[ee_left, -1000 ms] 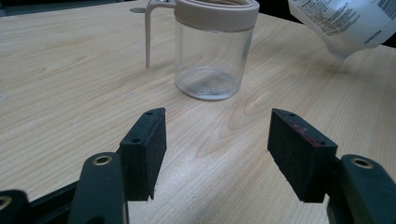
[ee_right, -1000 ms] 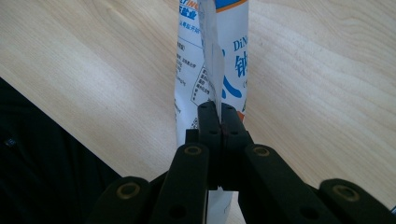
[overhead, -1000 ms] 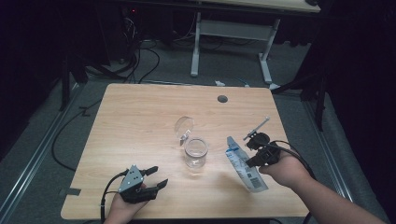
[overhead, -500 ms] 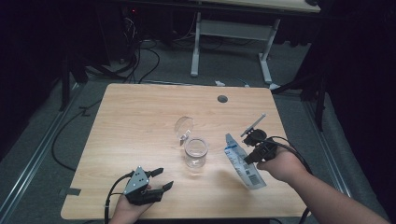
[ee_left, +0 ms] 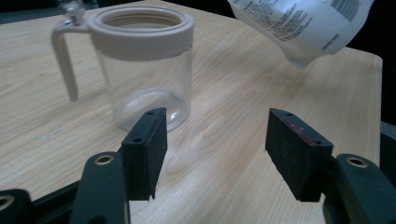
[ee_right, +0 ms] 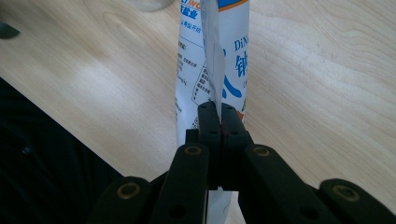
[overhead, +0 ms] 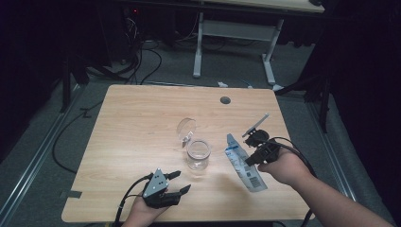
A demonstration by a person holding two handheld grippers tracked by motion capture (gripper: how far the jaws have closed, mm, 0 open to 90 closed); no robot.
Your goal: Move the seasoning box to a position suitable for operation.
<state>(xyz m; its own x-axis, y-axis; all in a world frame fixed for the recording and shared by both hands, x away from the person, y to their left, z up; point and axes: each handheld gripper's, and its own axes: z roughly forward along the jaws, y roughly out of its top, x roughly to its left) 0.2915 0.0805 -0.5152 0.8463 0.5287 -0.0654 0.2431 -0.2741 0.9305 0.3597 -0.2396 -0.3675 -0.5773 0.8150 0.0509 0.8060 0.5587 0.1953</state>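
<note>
Pinching a white printed pouch (overhead: pixel 245 163) by a thin edge, the right tongs (ee_right: pixel 219 112) are clamped flat together, with the pouch hanging tilted above the bench (overhead: pixel 142 123) at about four o'clock from the clear jar (overhead: pixel 198 154) (its hinged lid stands open at eleven o'clock). The left tongs (overhead: pixel 178 182) stand wide apart with nothing between them, low over the bench at about seven o'clock from the jar, near but apart.
</note>
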